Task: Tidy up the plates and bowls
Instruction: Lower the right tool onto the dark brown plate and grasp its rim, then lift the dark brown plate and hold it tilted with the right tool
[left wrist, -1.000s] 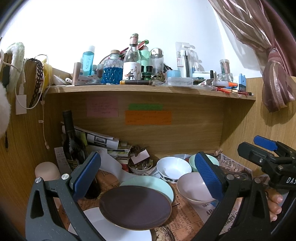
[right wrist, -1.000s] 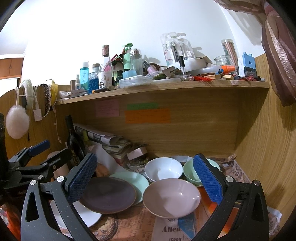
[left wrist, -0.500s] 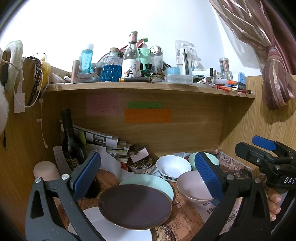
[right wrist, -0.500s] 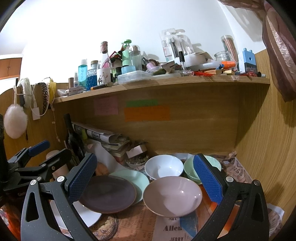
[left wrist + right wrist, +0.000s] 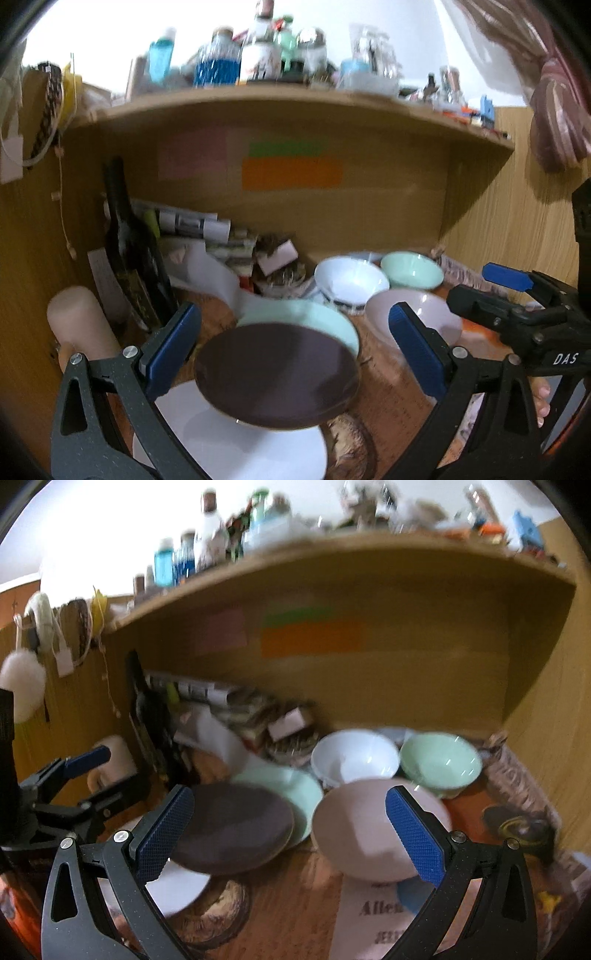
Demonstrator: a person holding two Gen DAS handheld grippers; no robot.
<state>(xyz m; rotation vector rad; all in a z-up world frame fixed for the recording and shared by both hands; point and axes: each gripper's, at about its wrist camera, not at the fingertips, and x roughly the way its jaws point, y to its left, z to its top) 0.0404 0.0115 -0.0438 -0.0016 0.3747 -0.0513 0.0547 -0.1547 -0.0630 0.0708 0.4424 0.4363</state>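
A dark brown plate point(image 5: 277, 373) overlaps a mint plate point(image 5: 317, 317) and a white plate point(image 5: 236, 443). A pink bowl point(image 5: 369, 834), a white bowl point(image 5: 354, 757) and a mint bowl point(image 5: 439, 764) stand to the right. My left gripper point(image 5: 295, 343) is open, its jaws either side of the brown plate, above it. My right gripper point(image 5: 288, 830) is open, hovering above the brown plate and the pink bowl. The plates show in the right wrist view: brown point(image 5: 232, 830), mint point(image 5: 291, 786), white point(image 5: 177, 890).
A dark wine bottle point(image 5: 125, 243) and a pink roll point(image 5: 81, 325) stand at left. Papers and clutter point(image 5: 229, 247) fill the back under a wooden shelf point(image 5: 295, 99) loaded with bottles. Newspaper point(image 5: 384, 915) covers the desk. A wooden wall point(image 5: 554, 720) closes the right side.
Both grippers have moved forward and down toward the dishes, which now look larger and blurred. Jaws stay open. No dish has moved.
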